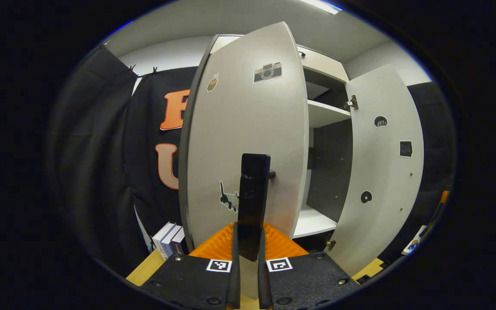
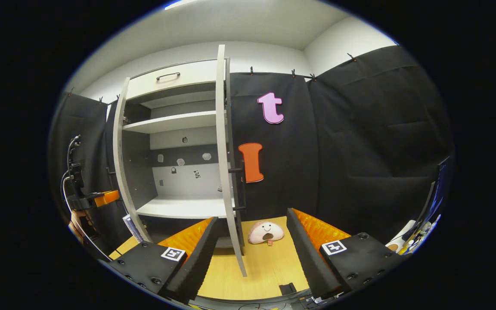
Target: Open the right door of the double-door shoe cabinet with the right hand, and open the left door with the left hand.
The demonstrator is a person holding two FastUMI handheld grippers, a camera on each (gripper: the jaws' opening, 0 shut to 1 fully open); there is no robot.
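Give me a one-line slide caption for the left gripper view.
Left gripper shut on the left door's handle, left door and right door both swung open.

No readable words, brand names or numbers are showing on the cabinet doors; the left door [image 1: 248,129] is carrying picture stickers and the right door [image 1: 381,163] small dark marks too small to tell. The left gripper [image 1: 248,275] and right gripper [image 2: 248,254] are wearing square black-and-white coded markers, carrying no legible text.

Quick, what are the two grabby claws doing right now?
Left gripper: shut on the left door's handle.
Right gripper: open, holding nothing, the right door edge between its fingers.
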